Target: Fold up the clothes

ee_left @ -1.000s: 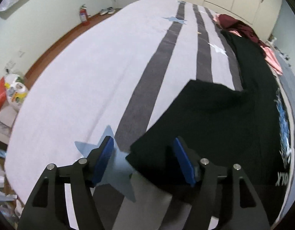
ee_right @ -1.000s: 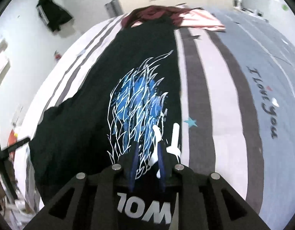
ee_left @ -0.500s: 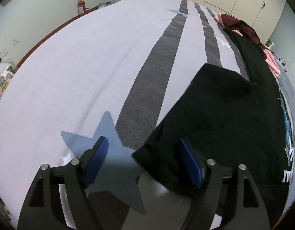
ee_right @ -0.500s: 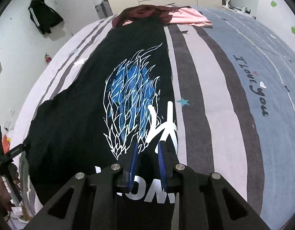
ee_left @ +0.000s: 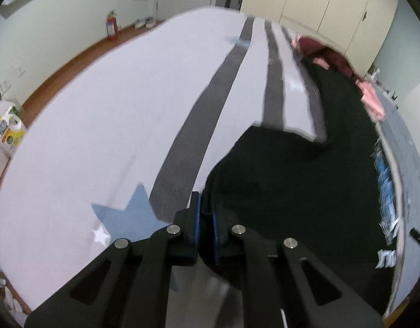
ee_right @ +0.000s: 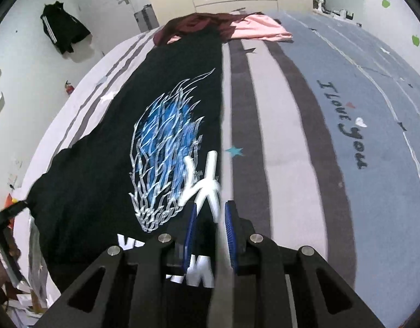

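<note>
Clearly the black T-shirt (ee_right: 106, 164) is only at the start of its folding: it lies stretched lengthwise along the striped bedspread (ee_right: 278, 136), printed side up, with the blue-and-white graphic (ee_right: 166, 147) fully showing and no fold made in the body yet. One sleeve (ee_left: 278, 147) juts out to the side over the grey stripes, still flat on the cover.

At the shirt's near end, the left gripper (ee_left: 205, 218) has its blue pads pressed together on the black cloth at the sleeve-side corner, with fabric pinched between them. The right gripper (ee_right: 208, 227) stands nearly closed over the opposite edge of the shirt, where the white lettering sits; cloth runs between its pads (the gap looks filled by bunched fabric, so I judge it a grip).

So both near corners appear to be taken, and everything else is left: bringing the sleeves or sides in, folding the length over, and squaring the result.

Farther up the bed, just beyond the shirt's far end, a maroon garment (ee_right: 193, 24) and a pink garment (ee_right: 259, 28) lie in a loose heap, unfolded, presumably waiting their turn.
</note>
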